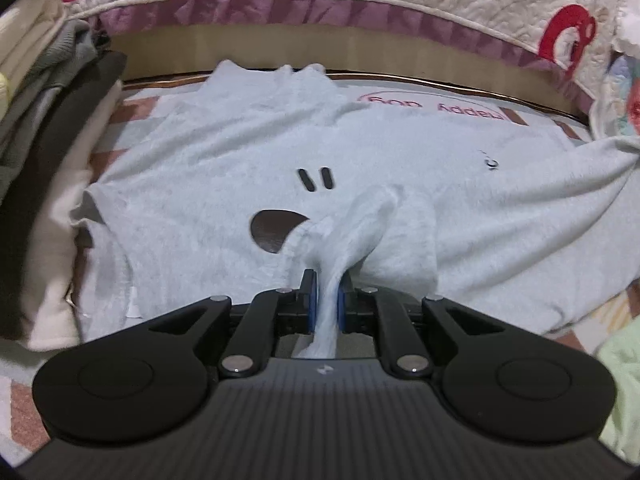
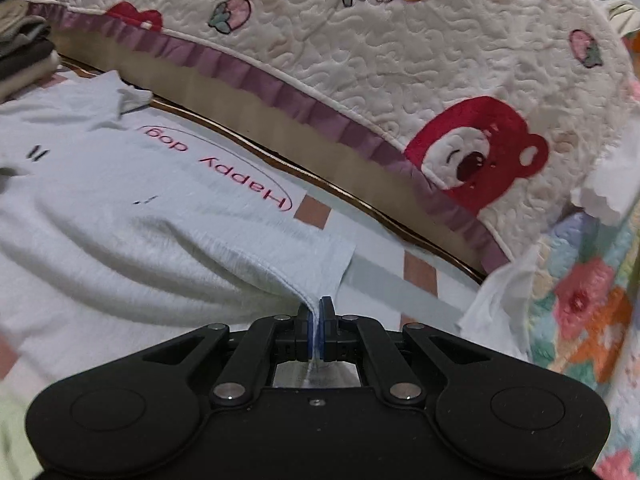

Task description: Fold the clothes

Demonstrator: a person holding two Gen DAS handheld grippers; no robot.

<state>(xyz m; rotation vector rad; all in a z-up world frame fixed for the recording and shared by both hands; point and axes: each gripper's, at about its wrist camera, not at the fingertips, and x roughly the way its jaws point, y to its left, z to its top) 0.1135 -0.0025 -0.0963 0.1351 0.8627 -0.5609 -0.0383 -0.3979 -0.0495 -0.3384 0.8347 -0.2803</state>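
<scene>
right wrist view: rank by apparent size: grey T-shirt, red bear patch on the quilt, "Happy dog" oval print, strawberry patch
1. grey T-shirt
2-3. "Happy dog" oval print and red bear patch: look alike, unranked
4. strawberry patch

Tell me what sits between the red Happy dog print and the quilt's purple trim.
In the right wrist view: the shirt's far edge, bare checked sheet, then a wooden rail below the purple trim.

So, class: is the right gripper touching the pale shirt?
Touching. The right wrist view shows the right gripper shut on the shirt hem, cloth pinched between its blue pads.
</scene>
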